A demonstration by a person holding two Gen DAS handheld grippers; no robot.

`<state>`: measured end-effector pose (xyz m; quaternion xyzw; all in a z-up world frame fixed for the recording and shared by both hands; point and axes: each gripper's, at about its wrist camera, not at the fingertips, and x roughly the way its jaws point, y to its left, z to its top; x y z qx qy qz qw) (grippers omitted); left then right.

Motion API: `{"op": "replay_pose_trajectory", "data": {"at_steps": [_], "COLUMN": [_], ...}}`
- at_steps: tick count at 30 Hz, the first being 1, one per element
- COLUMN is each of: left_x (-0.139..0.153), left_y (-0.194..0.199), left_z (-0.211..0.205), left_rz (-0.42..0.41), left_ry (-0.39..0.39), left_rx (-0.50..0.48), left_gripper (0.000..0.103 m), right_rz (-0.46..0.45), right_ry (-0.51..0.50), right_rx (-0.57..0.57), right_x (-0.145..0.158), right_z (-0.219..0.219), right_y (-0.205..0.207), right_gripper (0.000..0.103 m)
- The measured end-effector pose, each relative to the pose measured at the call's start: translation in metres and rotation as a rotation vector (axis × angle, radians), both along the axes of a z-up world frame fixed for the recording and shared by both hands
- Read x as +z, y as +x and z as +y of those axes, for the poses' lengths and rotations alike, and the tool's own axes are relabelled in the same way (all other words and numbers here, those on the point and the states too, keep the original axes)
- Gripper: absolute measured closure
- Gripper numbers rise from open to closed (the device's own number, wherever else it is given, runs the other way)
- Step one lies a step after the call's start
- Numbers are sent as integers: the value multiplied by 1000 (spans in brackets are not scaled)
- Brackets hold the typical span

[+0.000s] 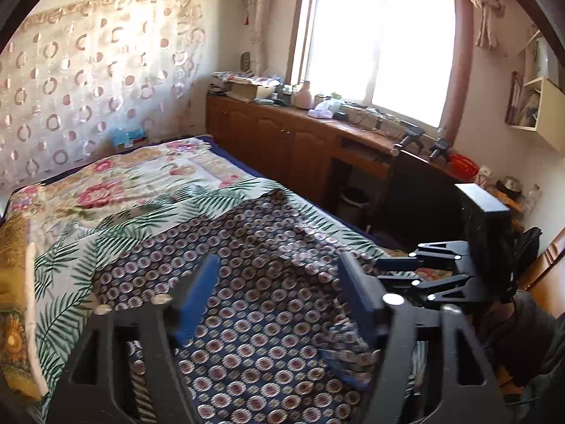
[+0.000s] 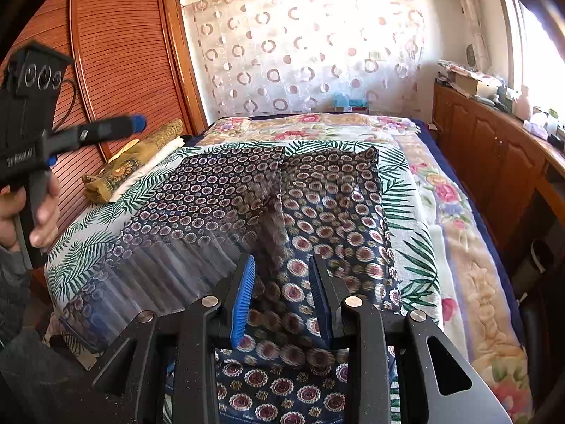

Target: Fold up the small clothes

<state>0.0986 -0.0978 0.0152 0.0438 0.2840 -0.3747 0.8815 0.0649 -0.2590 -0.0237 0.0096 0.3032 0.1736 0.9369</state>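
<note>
The patterned garment (image 2: 317, 190) is being spread across the frame centre on the bed (image 2: 469, 247), partly folded. The left gripper (image 1: 279, 296) is standing apart, empty; the right gripper (image 2: 282, 293) is clamping a raised fold. Further folds are being awaited.

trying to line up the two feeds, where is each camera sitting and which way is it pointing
Left wrist: sits on the left gripper, jaws open, facing across the navy circle-patterned garment toward the bright window; the right gripper shows at its right.
Right wrist: sits on the right gripper, closed on the garment, facing the circle-print curtain; the left gripper and holding hand show at its left.
Shared: the garment, the palm-leaf bedsheet, the curtain.
</note>
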Motion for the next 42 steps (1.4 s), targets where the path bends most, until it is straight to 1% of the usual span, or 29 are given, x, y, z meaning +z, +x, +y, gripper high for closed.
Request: {"op": "replay_pose_trajectory", "data": {"at_steps": [2, 3, 4, 8, 14, 16, 22, 26, 30, 36, 39, 41, 42], "left_x": [-6, -8, -11, -23, -40, -44, -55, -62, -67, -68, -68, -69, -70], "left_y": [0, 1, 1, 2, 1, 0, -2, -2, -4, -8, -8, -8, -8], "left_z": [9, 13, 19, 37, 57, 62, 72, 74, 78, 82, 83, 83, 83], "left_rz": [2, 4, 2, 16, 31, 39, 53, 58, 69, 74, 77, 81, 83], "left_ry": [8, 13, 19, 31, 57, 54, 55, 79, 69, 55, 50, 46, 45], "left_rx": [27, 43, 68, 122, 181, 198, 234, 260, 261, 267, 269, 268, 268], "left_gripper": [24, 24, 24, 24, 24, 24, 24, 24, 24, 24, 24, 24, 24], "right_rz": [9, 11, 13, 26, 64, 84, 125, 123, 120, 138, 152, 153, 152], "right_ry": [0, -1, -1, -14, -48, -54, -64, -80, -108, -156, -142, -135, -133], "right_rx": [8, 12, 18, 39, 25, 21, 45, 75, 101, 113, 118, 114, 117], "right_x": [-2, -3, -3, -6, -18, -21, -28, -29, -27, -37, -41, -41, -40], "right_z": [6, 10, 13, 28, 39, 41, 51, 61, 71, 86, 86, 85, 83], "right_y": [4, 7, 9, 24, 58, 67, 85, 88, 90, 101, 105, 106, 105], "right_gripper": [68, 64, 63, 62, 62, 62, 62, 62, 62, 62, 66, 71, 77]}}
